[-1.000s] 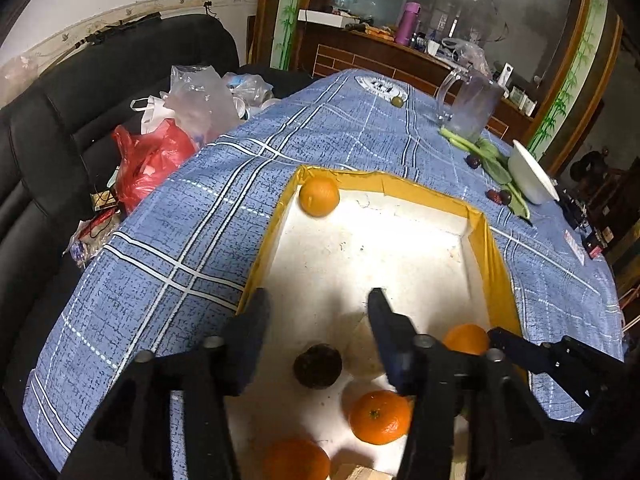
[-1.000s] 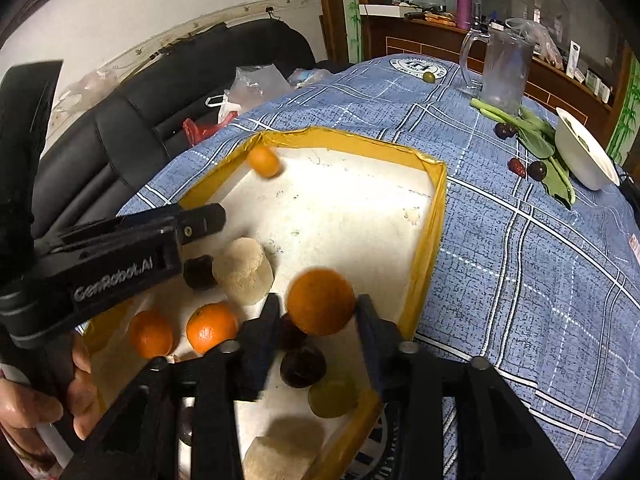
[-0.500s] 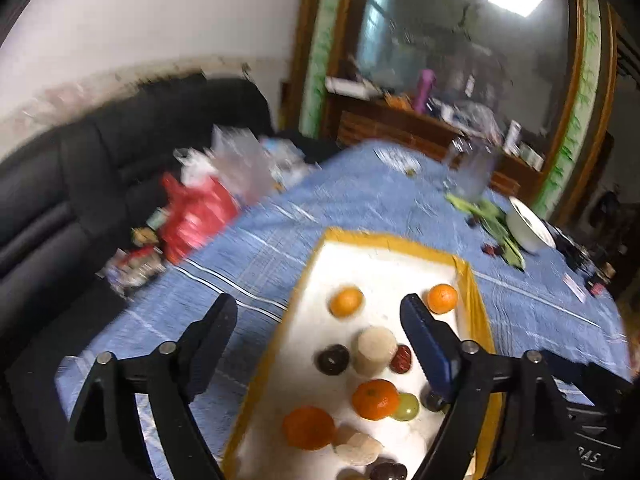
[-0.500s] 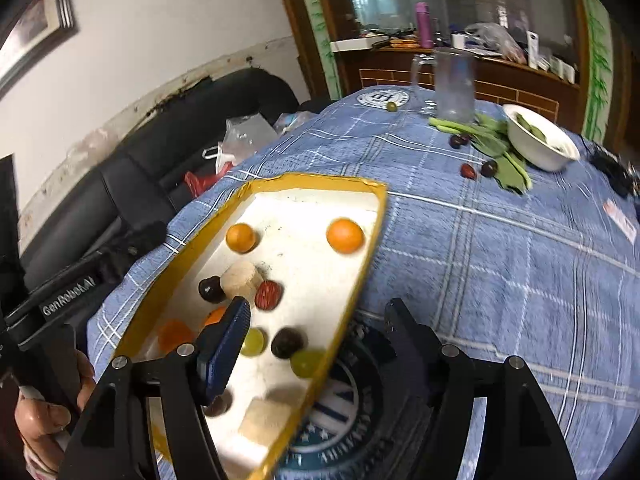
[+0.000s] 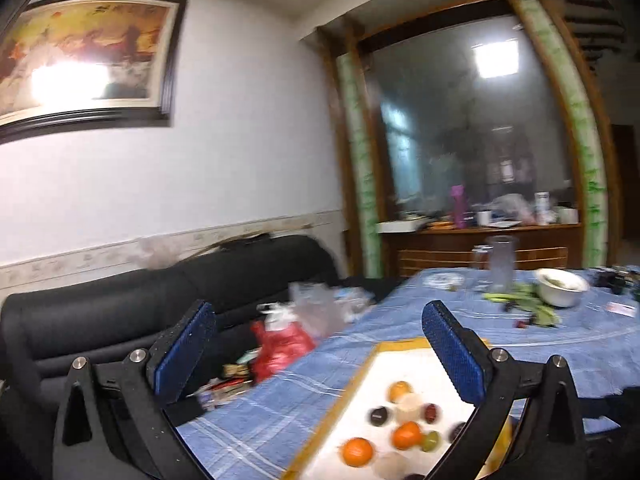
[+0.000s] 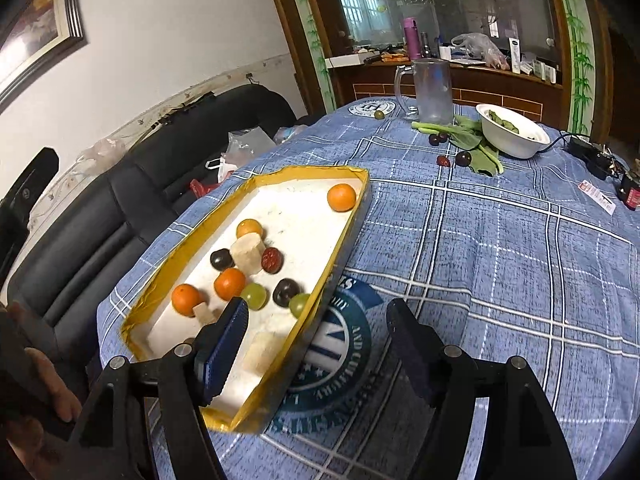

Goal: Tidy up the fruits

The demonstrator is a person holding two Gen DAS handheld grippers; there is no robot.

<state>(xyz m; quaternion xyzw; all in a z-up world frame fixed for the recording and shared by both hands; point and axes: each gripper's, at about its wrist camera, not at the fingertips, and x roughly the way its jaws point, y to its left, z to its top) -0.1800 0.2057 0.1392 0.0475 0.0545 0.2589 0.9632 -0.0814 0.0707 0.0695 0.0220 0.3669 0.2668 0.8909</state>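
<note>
The yellow-edged tray (image 6: pixel 344 240) is the thing to find everything by; it sits on the blue checked tablecloth (image 6: pixel 500 280). To the left of the tray is a black sofa (image 6: pixel 120 200) with plastic bags (image 6: pixel 244 140) on it. The left gripper (image 5: pixel 320 352) is up in the air over the near left side of the tray, with its two blue pads far apart and nothing between them. Inside the tray lie the fruits: two oranges (image 6: pixel 186 299) close together at the near end, a small orange one (image 6: pixel 249 228) in the middle, and one orange (image 6: pixel 341 197) alone at the far right corner. Around the middle there are also dark plums (image 6: pixel 221 259), a red date (image 6: pixel 272 260), green grapes (image 6: pixel 253 295) and pale cut chunks (image 6: pixel 248 254). The right gripper (image 6: pixel 320 340) hangs over the near right edge of the tray, wide open and holding nothing. Its left pad is above the tray and its right pad is above the cloth. Far past the tray, to the right, stand a clear jug (image 6: pixel 430 88) and a white bowl (image 6: pixel 514 136). Green leaves (image 6: pixel 472 140) and some dark fruits (image 6: pixel 463 158) lie on the cloth near the bowl.
</note>
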